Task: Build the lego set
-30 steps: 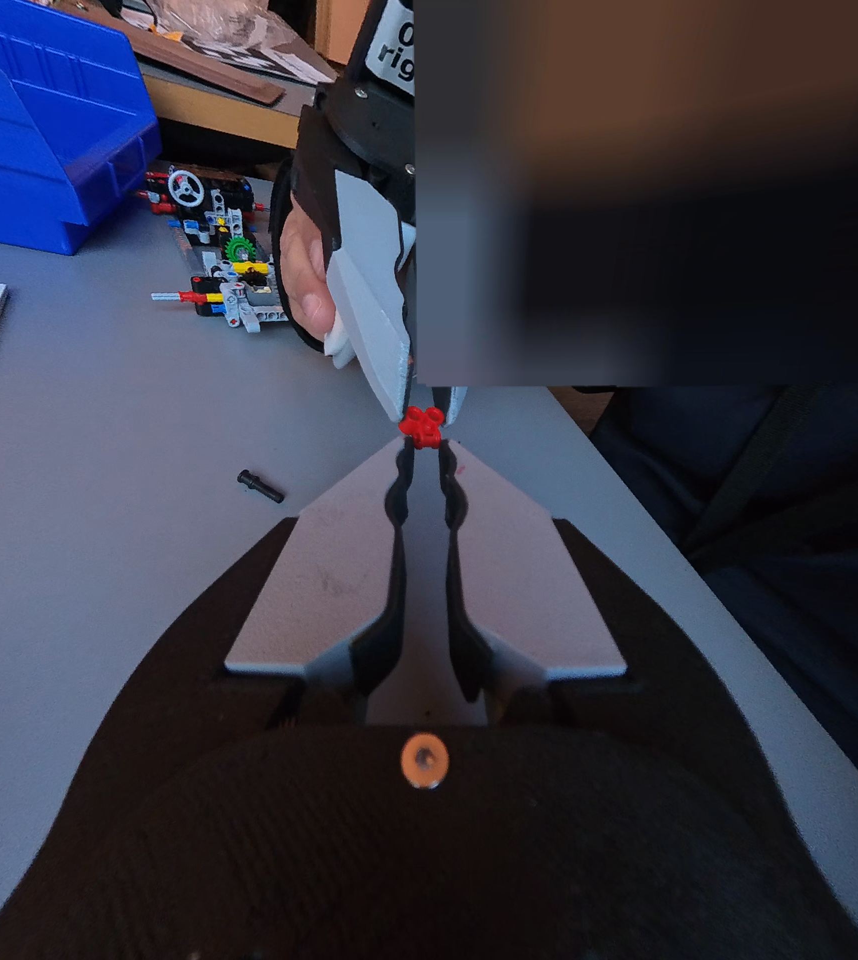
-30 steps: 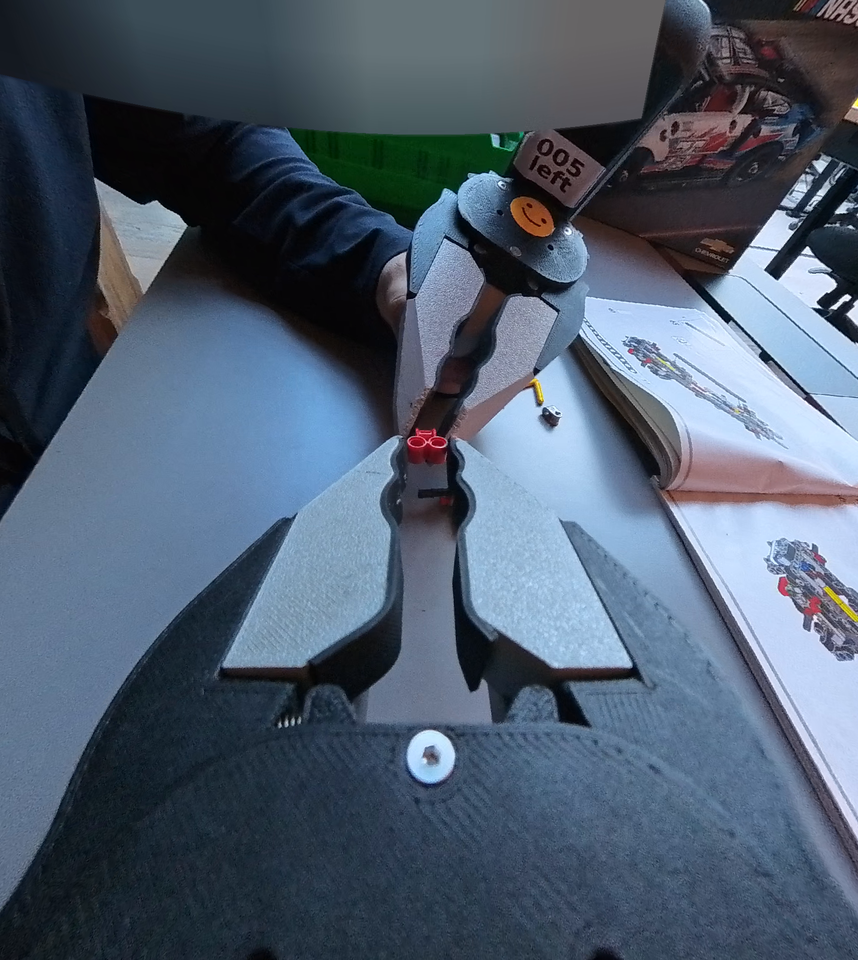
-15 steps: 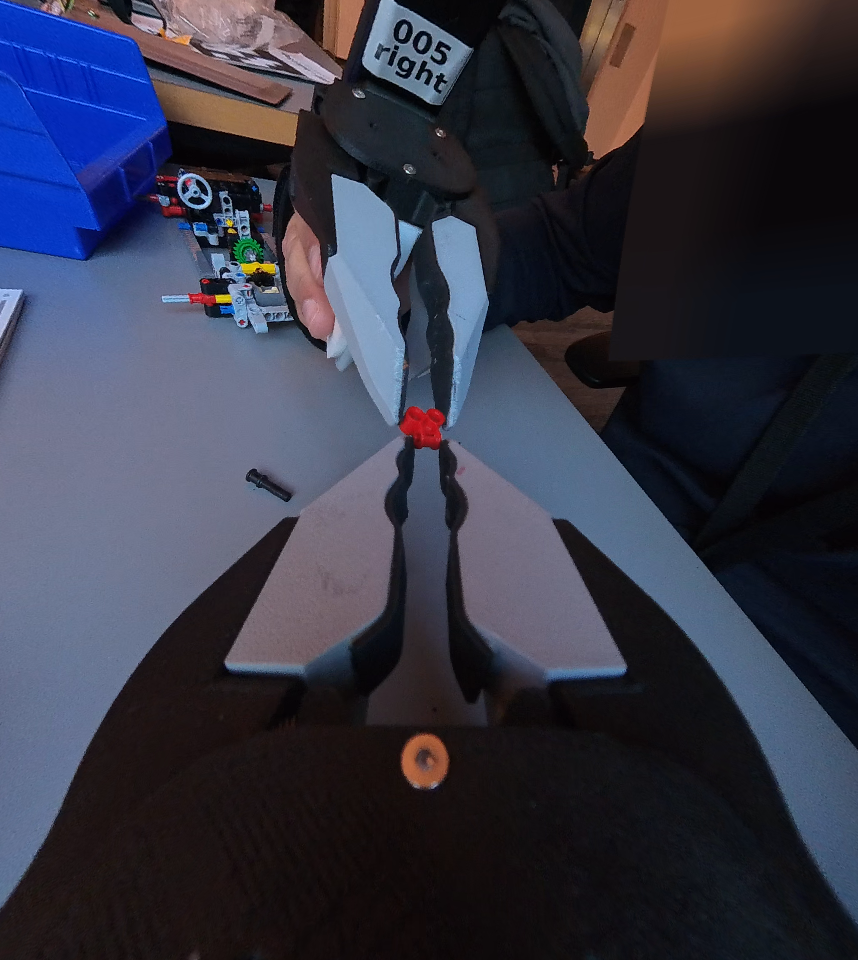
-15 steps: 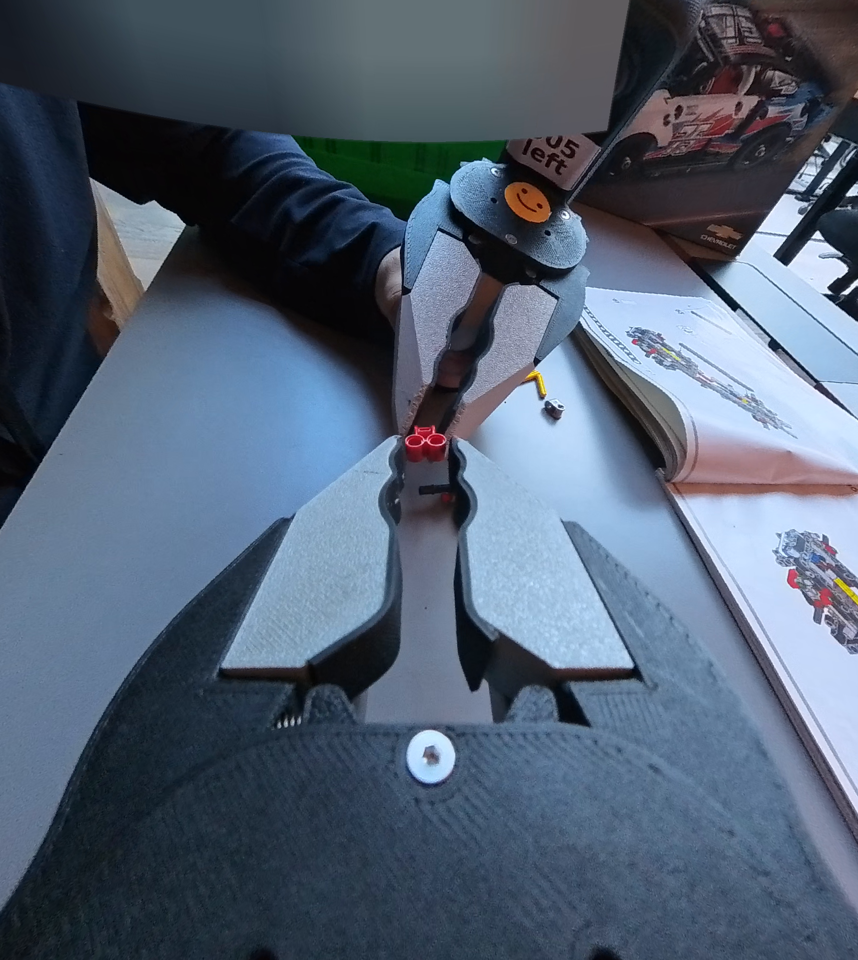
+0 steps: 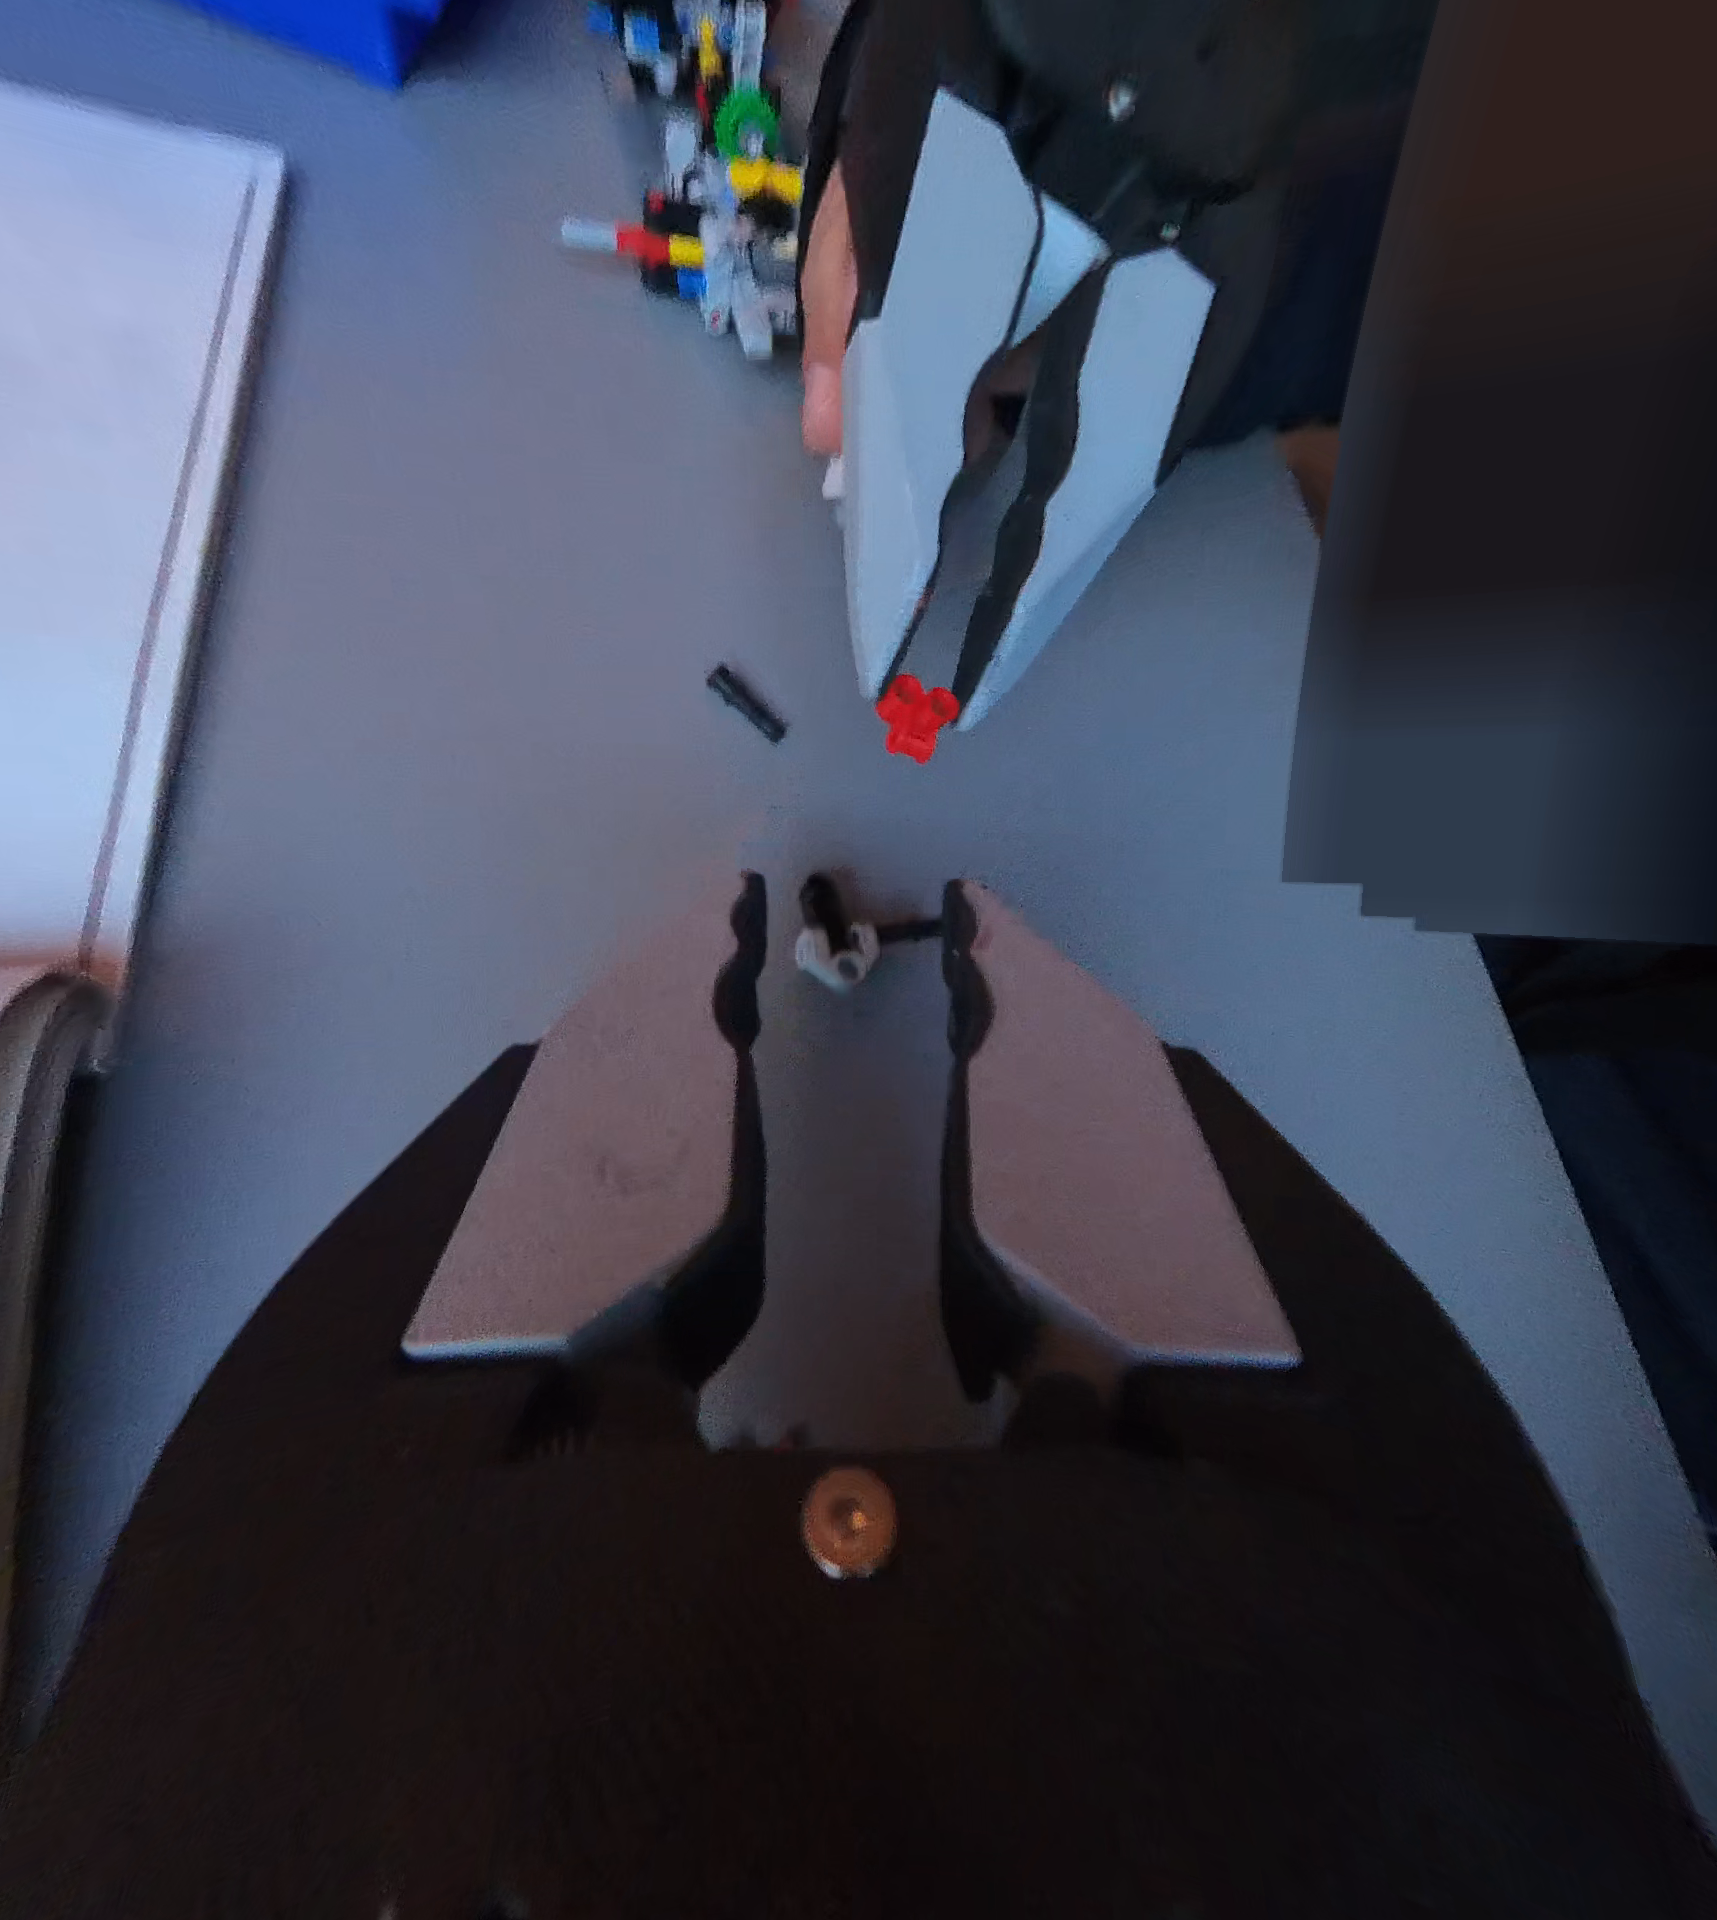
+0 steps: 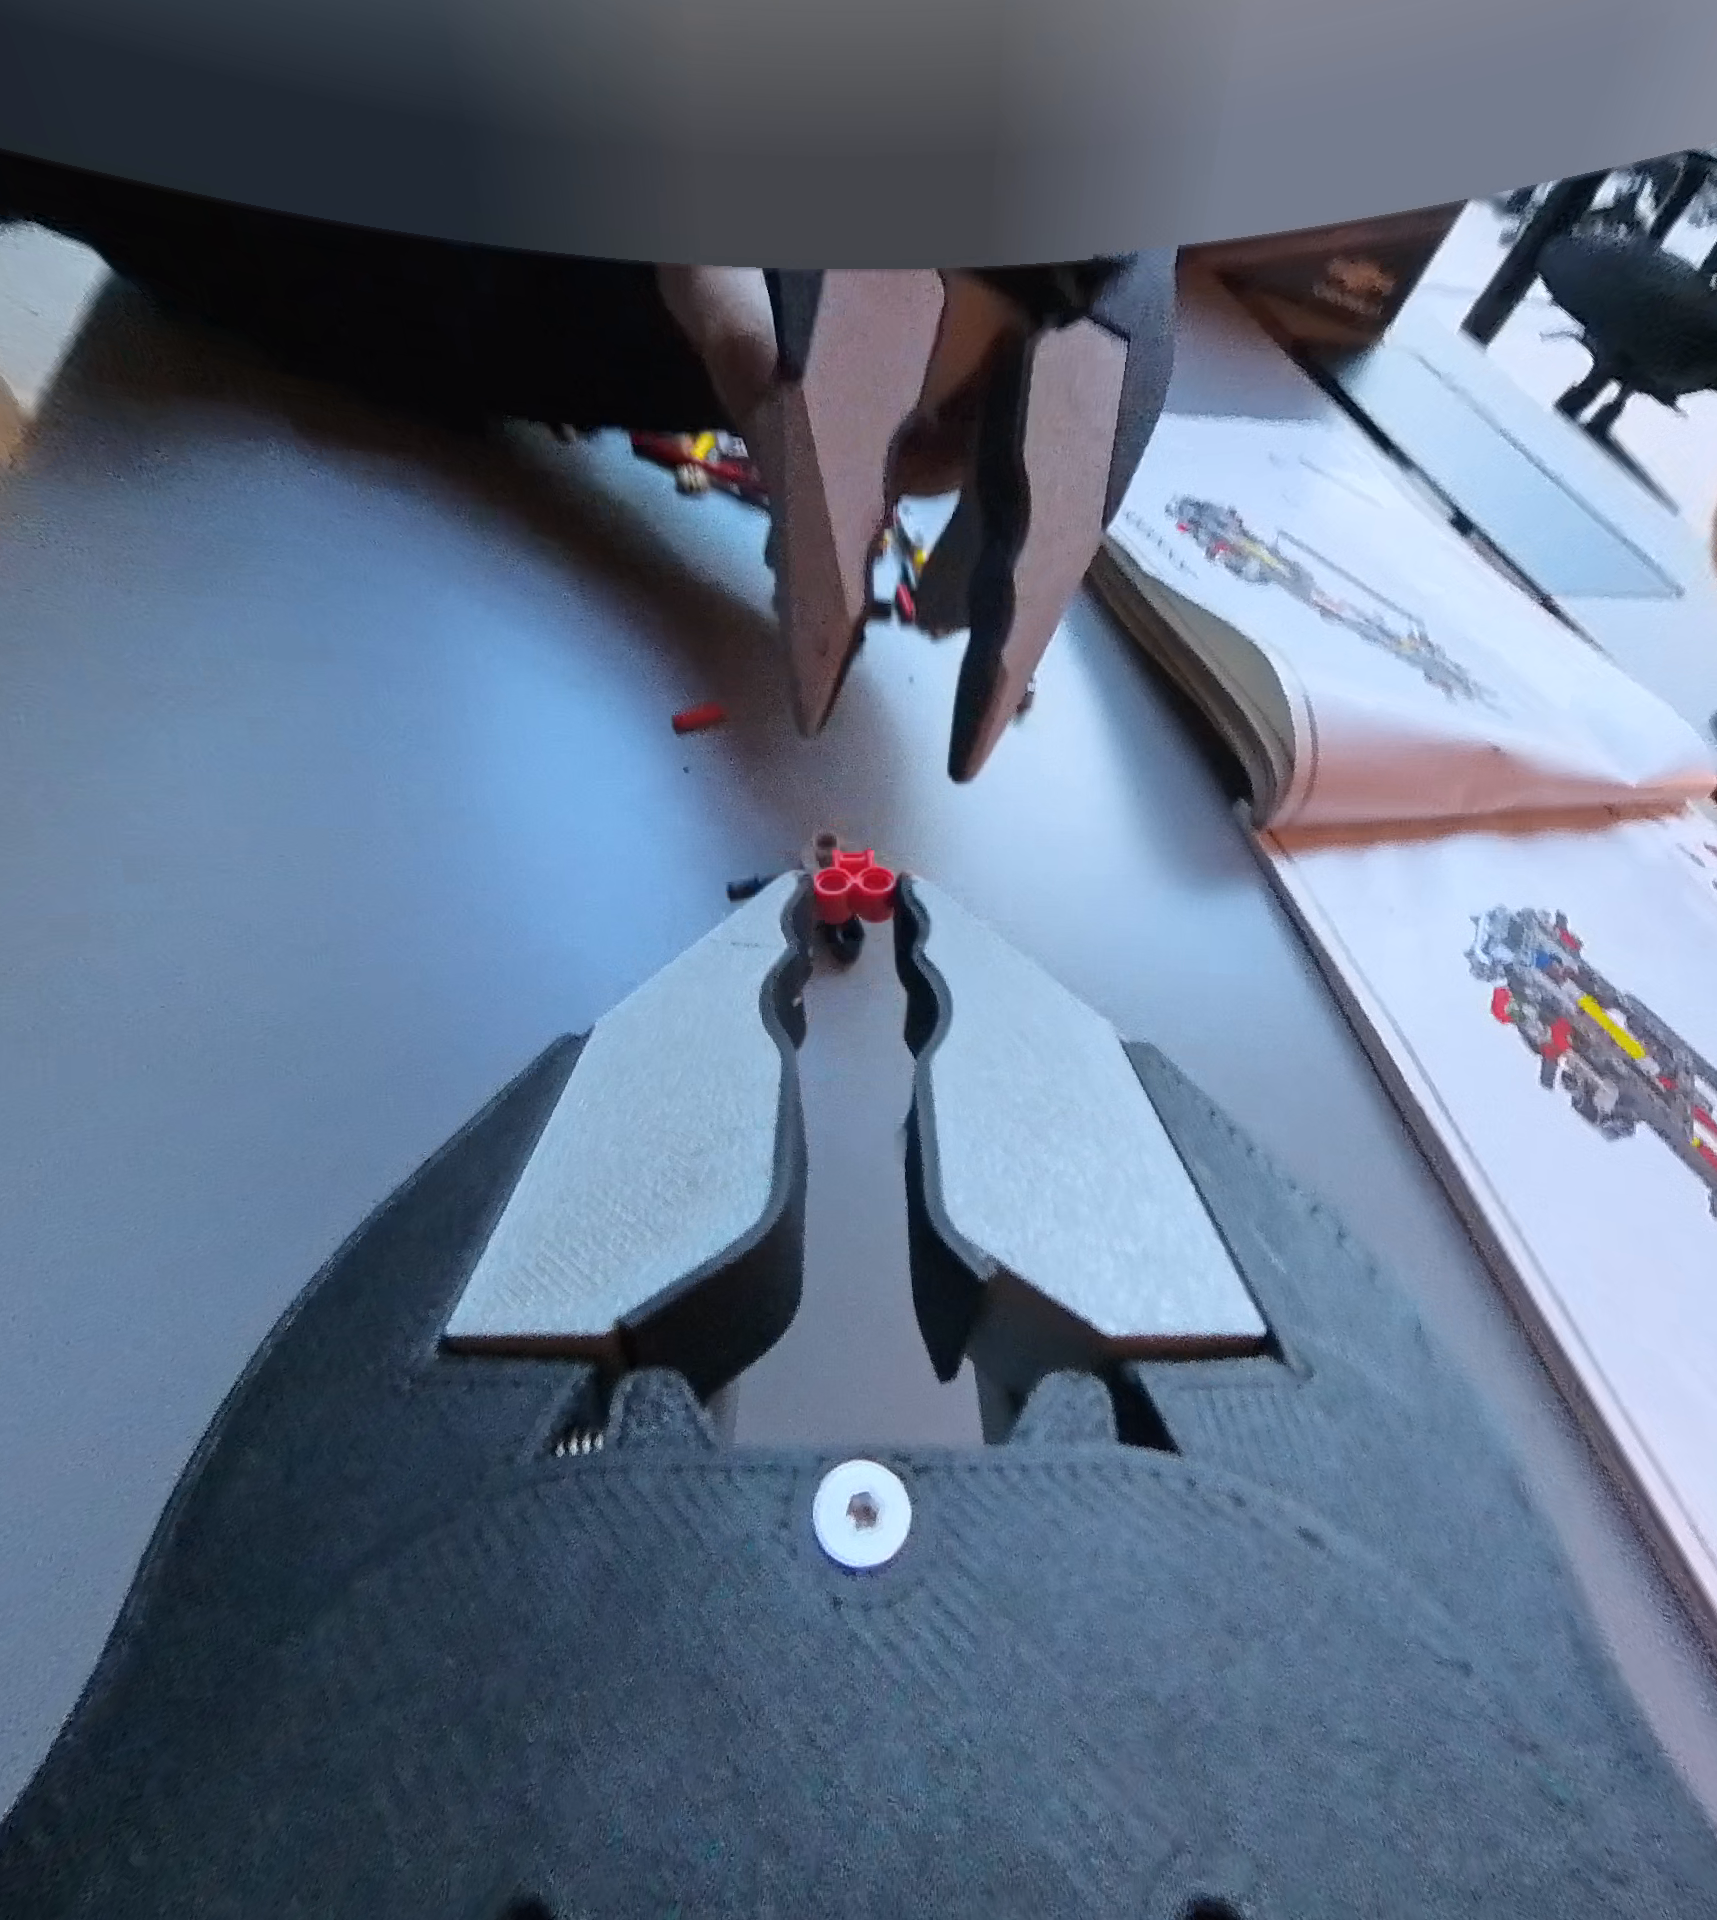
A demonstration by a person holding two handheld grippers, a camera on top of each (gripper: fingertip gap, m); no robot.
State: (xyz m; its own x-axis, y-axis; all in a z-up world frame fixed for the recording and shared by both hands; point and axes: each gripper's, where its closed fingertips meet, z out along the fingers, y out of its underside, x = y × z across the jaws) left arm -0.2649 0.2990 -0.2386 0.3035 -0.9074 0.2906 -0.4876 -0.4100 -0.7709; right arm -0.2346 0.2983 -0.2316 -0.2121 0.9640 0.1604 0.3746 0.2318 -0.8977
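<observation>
My right hand-held gripper (image 6: 856, 896) pinches the red connector (image 6: 854, 894) only at its fingertips above mid-desk (image 6: 314, 727), so it could twist out, while my left hand-held gripper (image 5: 849, 914) hangs apart, grasping nothing.

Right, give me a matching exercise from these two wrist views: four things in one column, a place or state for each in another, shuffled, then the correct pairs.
Things
1. red connector piece
2. left gripper
3. small grey and black piece
4. open instruction booklet

Places or states
A. lying on the table at the side, pages up
B. pinched at the tips of the right gripper
C. fingers spread apart, holding nothing
D. on the table between two open fingers, not gripped

Pairs: 1-B, 2-C, 3-D, 4-A
</observation>
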